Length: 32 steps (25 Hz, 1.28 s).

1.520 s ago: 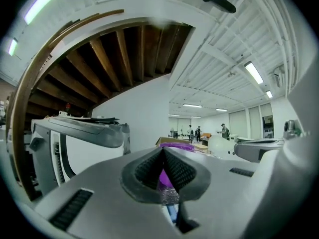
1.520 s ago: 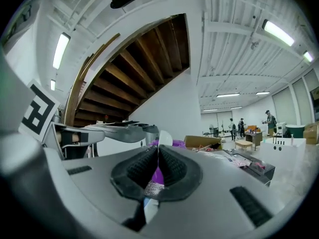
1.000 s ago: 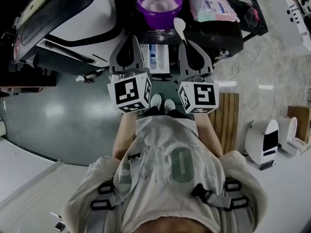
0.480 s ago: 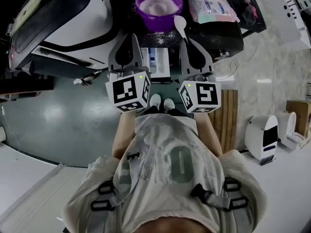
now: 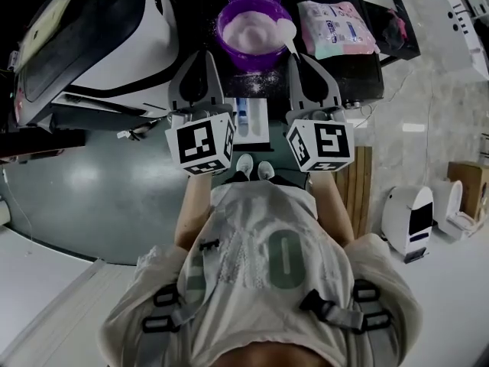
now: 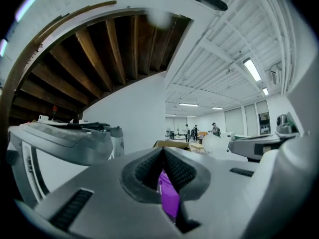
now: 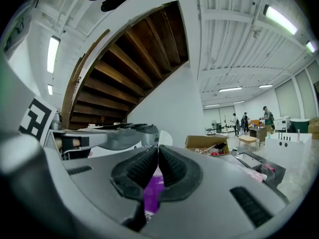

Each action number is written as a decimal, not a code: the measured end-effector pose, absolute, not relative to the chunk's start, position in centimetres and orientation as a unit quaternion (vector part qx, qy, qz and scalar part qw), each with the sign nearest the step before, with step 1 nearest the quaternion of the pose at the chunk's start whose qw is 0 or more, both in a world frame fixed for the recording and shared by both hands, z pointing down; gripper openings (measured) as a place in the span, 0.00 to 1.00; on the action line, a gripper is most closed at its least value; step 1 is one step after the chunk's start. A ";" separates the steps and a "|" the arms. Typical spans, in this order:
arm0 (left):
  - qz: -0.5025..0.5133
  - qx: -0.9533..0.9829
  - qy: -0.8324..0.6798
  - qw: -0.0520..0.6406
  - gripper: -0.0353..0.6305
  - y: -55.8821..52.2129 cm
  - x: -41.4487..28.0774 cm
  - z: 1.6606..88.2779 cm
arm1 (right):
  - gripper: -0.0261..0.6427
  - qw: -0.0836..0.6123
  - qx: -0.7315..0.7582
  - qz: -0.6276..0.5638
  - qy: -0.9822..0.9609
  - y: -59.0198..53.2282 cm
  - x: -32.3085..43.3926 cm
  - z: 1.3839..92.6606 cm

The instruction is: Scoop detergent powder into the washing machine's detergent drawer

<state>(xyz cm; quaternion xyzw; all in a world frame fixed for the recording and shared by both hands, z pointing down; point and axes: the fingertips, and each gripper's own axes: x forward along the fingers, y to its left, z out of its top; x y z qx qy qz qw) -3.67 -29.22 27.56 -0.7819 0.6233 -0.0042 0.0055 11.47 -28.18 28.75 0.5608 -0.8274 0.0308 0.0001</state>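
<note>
1. Right gripper (image 5: 295,56): jaws clamped on the handle of a white spoon (image 5: 286,29). Its own view shows the pads pressed together, with the spoon's pale bowl poking up past the tips.
2. The spoon's long axis carries on from the jaws, forward and a touch to this gripper's left. Its bowl sits over the right side of the purple tub (image 5: 252,58), above the powder (image 5: 248,29). Cannot tell whether it touches the powder.
3. Detergent drawer (image 5: 256,117): open. It lies back from the spoon's tip, toward the person, just to the right gripper's left and between the two grippers.
4. Left gripper (image 5: 205,58): jaws closed on each other, nothing held. The purple seen past them is the tub ahead. The drawer is just to its right.
5. Judgement: this is the scooping step and the right gripper does the work. A loaded spoon must travel back and leftward to the drawer, kept level or powder spills.
</note>
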 end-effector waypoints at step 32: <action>-0.024 -0.753 0.655 -0.055 0.08 -32.0 -8.0 30.1 | 0.05 0.474 0.137 -0.040 -0.869 -37.7 4.0 35.7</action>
